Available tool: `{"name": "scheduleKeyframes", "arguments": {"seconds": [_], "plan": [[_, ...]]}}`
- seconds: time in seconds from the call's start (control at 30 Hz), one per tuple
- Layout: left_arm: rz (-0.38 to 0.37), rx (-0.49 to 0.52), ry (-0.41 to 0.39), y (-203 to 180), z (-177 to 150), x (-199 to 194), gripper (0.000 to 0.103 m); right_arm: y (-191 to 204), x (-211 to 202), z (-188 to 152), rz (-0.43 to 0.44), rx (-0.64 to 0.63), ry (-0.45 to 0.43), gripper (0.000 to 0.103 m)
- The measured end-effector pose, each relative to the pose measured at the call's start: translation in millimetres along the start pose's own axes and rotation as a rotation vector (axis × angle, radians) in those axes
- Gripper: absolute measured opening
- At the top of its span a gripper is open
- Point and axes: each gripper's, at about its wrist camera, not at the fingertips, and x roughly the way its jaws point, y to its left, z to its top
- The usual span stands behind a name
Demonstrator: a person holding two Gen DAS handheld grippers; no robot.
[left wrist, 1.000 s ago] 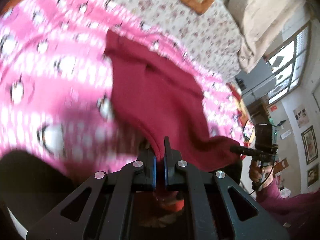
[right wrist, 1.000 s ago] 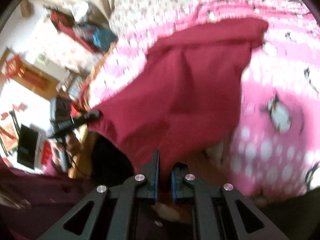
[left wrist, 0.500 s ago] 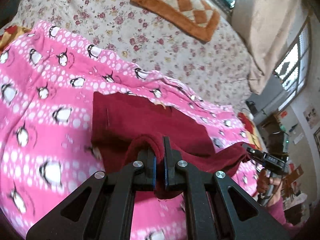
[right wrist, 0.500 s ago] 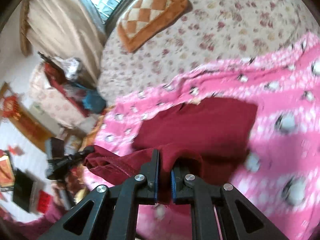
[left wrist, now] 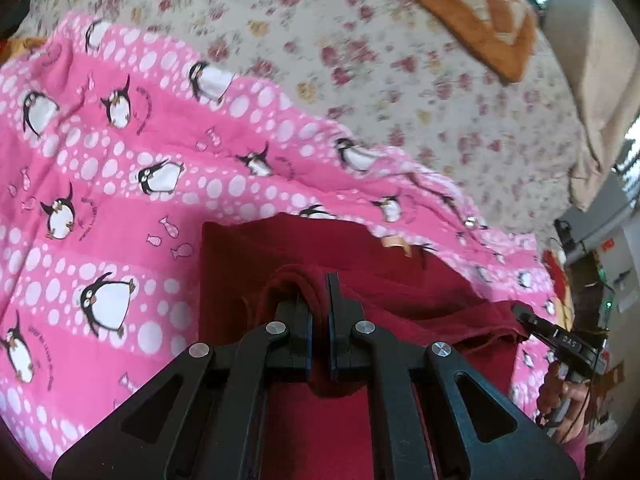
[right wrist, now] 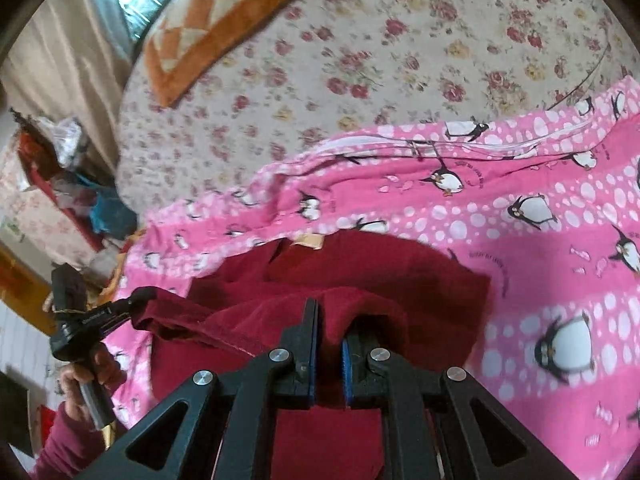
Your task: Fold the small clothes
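Note:
A small dark red garment lies on a pink penguin-print blanket; it also shows in the right wrist view. My left gripper is shut on one corner of the garment's near edge. My right gripper is shut on the other corner. Both hold that edge lifted and carried over the part lying flat. A tan label shows at the garment's far edge. Each gripper appears in the other's view, the right one and the left one.
The pink blanket lies on a floral bedspread. An orange checked cushion lies at the far side of the bed. Beige curtains and a window stand beyond. Cluttered shelves are to the left of the bed.
Both grippers carried the garment's held edge forward over its flat part, towards the far edge. The garment went from hanging stretched in the air to lying doubled over on the blanket.

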Motion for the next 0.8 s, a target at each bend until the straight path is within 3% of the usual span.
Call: {"name": "scheduleKeyframes", "arguments": {"seconds": [0.33,0.4,0.5,0.57,0.6,0.63,0.67,0.7,0.73,0.8], "plan": [[-0.011,-0.069,0.03,18,13,42,0.007,-41,52,18,0.026,0.14,0.026,0.008],[-0.023,-0.083,0.039,21,16,45,0.009,-50,62,20,0.04,0.189,0.052,0.012],[-0.035,-0.096,0.051,24,20,45,0.018,-58,67,23,0.083,0.236,0.06,0.025],[-0.043,-0.1,0.044,25,22,41,0.025,-55,59,27,0.087,0.225,0.03,0.042],[-0.05,-0.101,0.044,25,23,38,0.027,-52,51,29,0.064,0.209,-0.003,0.044],[-0.055,-0.101,0.046,25,23,36,0.038,-49,41,32,0.04,0.193,-0.035,0.047],[-0.037,-0.098,0.032,24,23,31,0.061,-47,36,33,0.031,0.187,-0.047,0.048],[-0.019,-0.096,0.004,24,22,25,0.069,-45,30,34,0.027,0.177,-0.056,0.048],[-0.016,-0.097,-0.033,24,22,18,0.075,-39,25,34,0.028,0.157,-0.058,0.048],[-0.04,-0.107,-0.067,26,22,9,0.075,-25,20,31,0.019,0.097,-0.066,0.048]]}}
